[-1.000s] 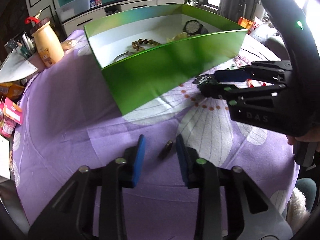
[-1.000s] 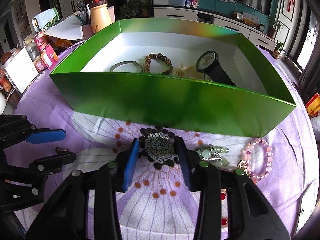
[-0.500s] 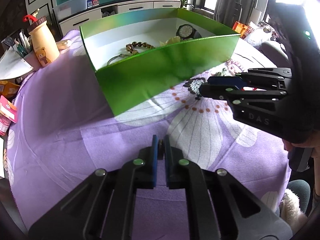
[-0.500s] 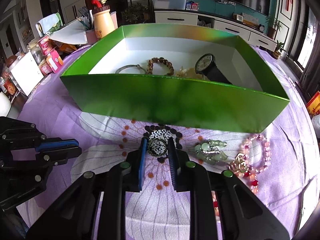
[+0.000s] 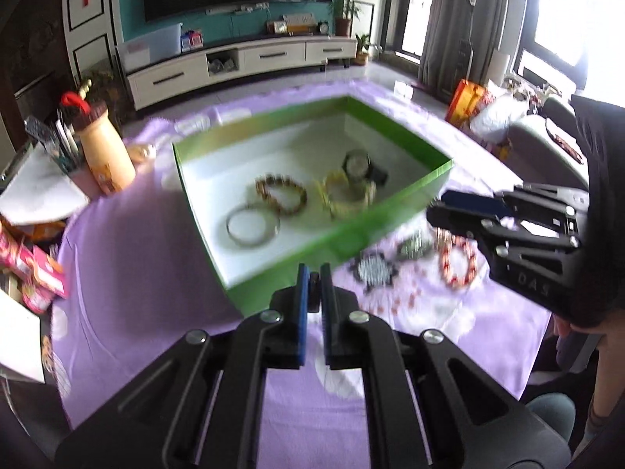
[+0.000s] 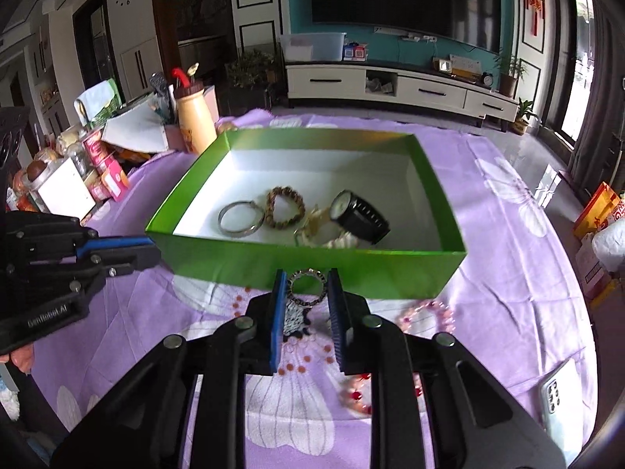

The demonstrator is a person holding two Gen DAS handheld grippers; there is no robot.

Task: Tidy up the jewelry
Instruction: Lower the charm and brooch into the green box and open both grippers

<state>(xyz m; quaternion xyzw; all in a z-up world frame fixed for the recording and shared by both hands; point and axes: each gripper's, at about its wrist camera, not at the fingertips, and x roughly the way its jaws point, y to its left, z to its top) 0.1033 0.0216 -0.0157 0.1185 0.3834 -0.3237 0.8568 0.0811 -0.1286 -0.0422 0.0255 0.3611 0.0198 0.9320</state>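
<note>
Left wrist view: the left gripper [image 5: 315, 285], at lower centre, is clenched on a small dark ring [image 5: 313, 282], and the green box [image 5: 394, 211] lies just above and beyond its tips, open top showing a silver bangle [image 5: 253, 226] and a beaded bracelet [image 5: 281, 194]. At the frame's right edge the right gripper [image 5: 437, 207] reaches in beside the box's near right corner. Right wrist view: that gripper [image 6: 306, 287] grasps a sparkly round brooch [image 6: 306, 282] flat between its pads, directly below the box's near wall. Both loads sit about equally close to the rim. A second ago both pieces lay on the purple cloth [image 6: 508, 273] between wider jaws; now both are lifted clear, and the box interior shows from above.
</note>
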